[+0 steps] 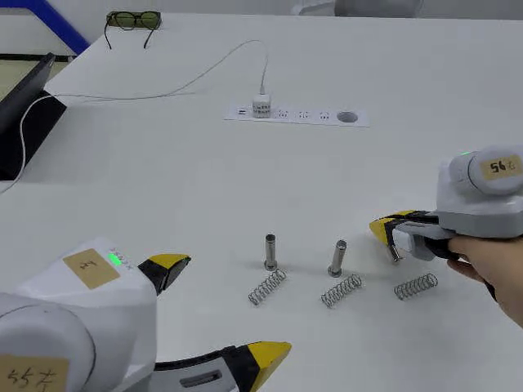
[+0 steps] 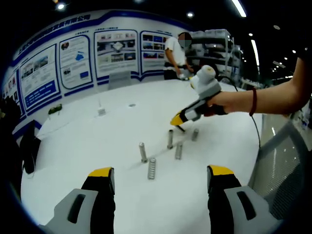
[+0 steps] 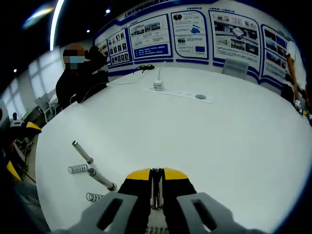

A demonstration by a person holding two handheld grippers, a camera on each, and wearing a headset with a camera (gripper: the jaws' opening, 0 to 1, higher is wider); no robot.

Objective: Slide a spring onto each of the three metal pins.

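Note:
Two metal pins (image 1: 270,251) (image 1: 337,257) stand upright on the white table (image 1: 204,188). Three springs lie flat in front of them: one (image 1: 267,287) by the left pin, one (image 1: 341,290) by the middle pin, one (image 1: 415,286) further right. My right gripper (image 1: 386,229) hovers just above the table over the rightmost spring, shut on a third pin (image 3: 156,190) that points down (image 1: 395,251). My left gripper (image 1: 219,314) stands open and empty at the near left; its own view shows the pins (image 2: 143,152) (image 2: 170,139) ahead of it.
A white power strip (image 1: 298,114) with a plugged-in charger (image 1: 261,104) and its cable lies at the table's far middle. Dark sunglasses (image 1: 133,20) sit at the far left. A black device (image 1: 24,106) lies at the left edge. A person (image 3: 73,73) stands beyond the table.

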